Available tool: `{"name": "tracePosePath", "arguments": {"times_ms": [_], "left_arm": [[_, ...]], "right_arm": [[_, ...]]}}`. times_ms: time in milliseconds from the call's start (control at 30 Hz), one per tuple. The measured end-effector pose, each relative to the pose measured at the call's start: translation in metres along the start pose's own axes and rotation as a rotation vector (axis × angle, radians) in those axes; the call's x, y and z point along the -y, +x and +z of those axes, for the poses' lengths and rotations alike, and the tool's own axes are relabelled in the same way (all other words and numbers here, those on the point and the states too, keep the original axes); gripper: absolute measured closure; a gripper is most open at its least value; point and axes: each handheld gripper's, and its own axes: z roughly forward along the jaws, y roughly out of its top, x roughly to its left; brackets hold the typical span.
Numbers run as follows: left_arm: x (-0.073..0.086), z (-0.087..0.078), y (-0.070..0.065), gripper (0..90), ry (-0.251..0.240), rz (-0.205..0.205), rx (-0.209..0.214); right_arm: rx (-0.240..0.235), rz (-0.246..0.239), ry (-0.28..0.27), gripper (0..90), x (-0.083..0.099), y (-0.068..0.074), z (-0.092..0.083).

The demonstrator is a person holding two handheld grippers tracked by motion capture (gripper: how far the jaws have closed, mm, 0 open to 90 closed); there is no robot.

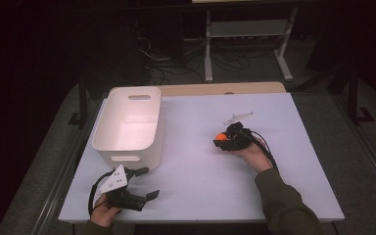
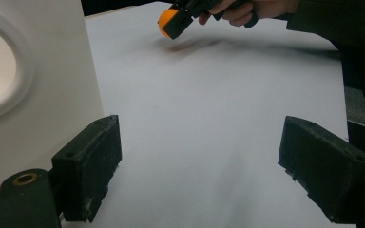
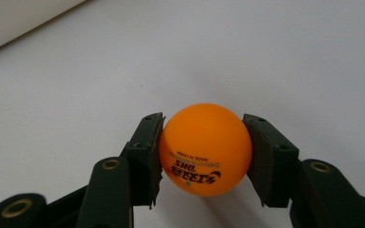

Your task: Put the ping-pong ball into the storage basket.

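- High view first: the white worktop (image 1: 200, 161) carries a white bin (image 1: 129, 125) near its far-left corner, with cut-out handles in the end walls
- Right gripper (image 1: 223, 140) sits a little right of the worktop's middle, held in the person's right hand (image 1: 251, 151), sleeve coming in from the near edge
- Right gripper view, and it's a clean catch: the orange ball (image 3: 204, 148) is clamped between the two black jaws, one pad on each flank, printed lettering upside down on its lower face
- The ball (image 1: 220, 136) shows as an orange spot at the gripper's tip, pointing towards the bin
- Left gripper view picks it up too, the ball (image 2: 167, 22) carried just above the worktop, a faint shadow under it
- Left gripper (image 1: 138, 188) is down by the near-left corner, in the left hand (image 1: 103, 211), grey plate on top
- Its jaws stand wide apart with nothing between them, bare worktop showing in the gap
- Bin wall (image 2: 43, 95) stands just beside one of those jaws
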Motion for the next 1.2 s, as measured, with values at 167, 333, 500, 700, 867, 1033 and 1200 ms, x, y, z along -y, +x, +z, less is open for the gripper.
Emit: {"name": "tracePosePath", "arguments": {"times_ms": [167, 333, 500, 700, 867, 1033, 1200], "left_arm": [[0.0, 0.0, 0.0, 14.1, 0.001, 0.001, 0.0], [0.0, 0.0, 0.0, 14.1, 0.0, 0.0, 0.0], [0.0, 0.0, 0.0, 14.1, 0.001, 0.001, -0.001], [0.0, 0.0, 0.0, 14.1, 0.0, 0.001, -0.001], [0.0, 0.0, 0.0, 14.1, 0.0, 0.001, -0.001], [0.0, 0.0, 0.0, 14.1, 0.001, 0.003, -0.001], [0.0, 0.0, 0.0, 14.1, 0.0, 0.001, -0.001]], "right_arm": [[-0.012, -0.009, 0.0, 49.6, -0.001, 0.004, 0.002], [-0.026, -0.019, 0.003, 49.6, -0.002, 0.009, 0.003], [-0.047, -0.027, 0.0, 49.6, -0.004, 0.014, 0.004], [-0.067, -0.043, 0.004, 49.6, -0.006, 0.02, 0.006], [-0.082, -0.056, 0.007, 49.6, -0.007, 0.026, 0.008], [-0.093, -0.063, 0.012, 49.6, -0.008, 0.03, 0.009], [-0.107, -0.072, 0.017, 49.6, -0.009, 0.035, 0.01]]}}
